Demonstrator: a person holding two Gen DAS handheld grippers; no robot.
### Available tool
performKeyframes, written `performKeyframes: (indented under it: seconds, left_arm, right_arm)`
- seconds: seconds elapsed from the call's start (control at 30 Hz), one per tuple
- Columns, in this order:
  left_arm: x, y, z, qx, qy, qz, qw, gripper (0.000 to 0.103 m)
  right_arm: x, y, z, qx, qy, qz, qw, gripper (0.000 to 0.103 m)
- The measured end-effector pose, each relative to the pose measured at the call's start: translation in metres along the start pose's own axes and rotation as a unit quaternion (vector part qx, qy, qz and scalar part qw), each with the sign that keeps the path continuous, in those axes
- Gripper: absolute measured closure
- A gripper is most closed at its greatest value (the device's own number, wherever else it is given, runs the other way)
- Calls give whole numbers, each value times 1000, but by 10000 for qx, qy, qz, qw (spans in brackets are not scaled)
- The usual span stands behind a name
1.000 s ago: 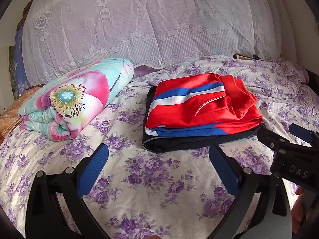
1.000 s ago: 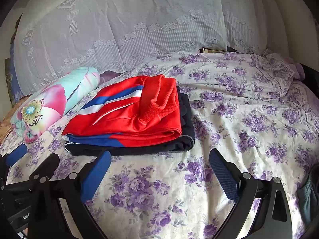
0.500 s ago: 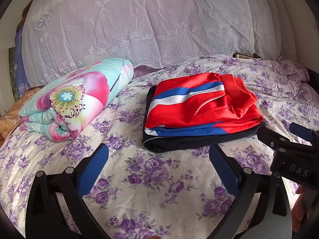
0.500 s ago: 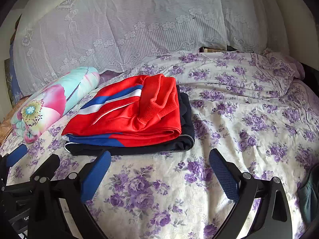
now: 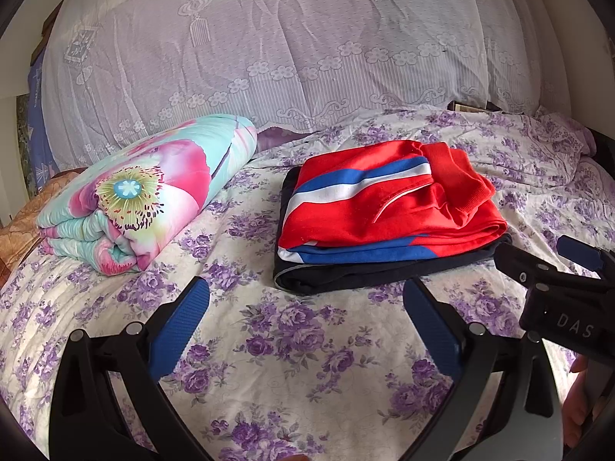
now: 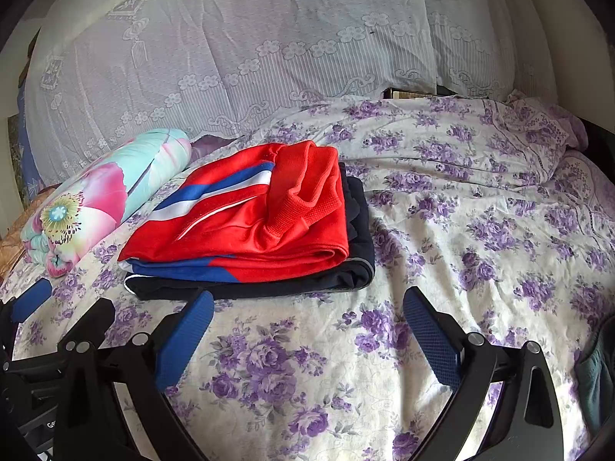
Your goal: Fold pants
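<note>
Folded red pants (image 5: 392, 199) with blue and white stripes lie on top of a folded dark garment (image 5: 346, 276) on the bed; they also show in the right wrist view (image 6: 250, 223), with the dark garment (image 6: 361, 226) beneath. My left gripper (image 5: 305, 307) is open and empty, just in front of the stack. My right gripper (image 6: 307, 311) is open and empty, in front of the stack's right end. The right gripper's body (image 5: 553, 288) shows at the right of the left wrist view.
A rolled floral quilt (image 5: 142, 192) lies left of the stack. The bed has a purple-flowered sheet (image 6: 480, 230). A lace-covered pile of bedding (image 5: 288, 46) rises behind. A dark-green cloth (image 6: 599, 380) sits at the right edge.
</note>
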State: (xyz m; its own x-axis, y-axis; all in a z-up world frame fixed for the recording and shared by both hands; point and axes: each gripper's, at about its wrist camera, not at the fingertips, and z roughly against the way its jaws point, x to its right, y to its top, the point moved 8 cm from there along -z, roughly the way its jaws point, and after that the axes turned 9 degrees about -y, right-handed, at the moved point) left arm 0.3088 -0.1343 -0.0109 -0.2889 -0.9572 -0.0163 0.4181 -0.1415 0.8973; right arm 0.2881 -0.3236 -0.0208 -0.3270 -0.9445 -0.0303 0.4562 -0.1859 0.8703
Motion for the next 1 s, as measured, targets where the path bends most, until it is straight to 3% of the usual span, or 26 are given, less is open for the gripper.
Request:
performKeyframes:
  seconds: [1.0]
  left_arm:
    - [4,1,2,69,59,-93,9999,5]
  right_arm:
    - [1,0,-1,-20,11,-8,10000,4]
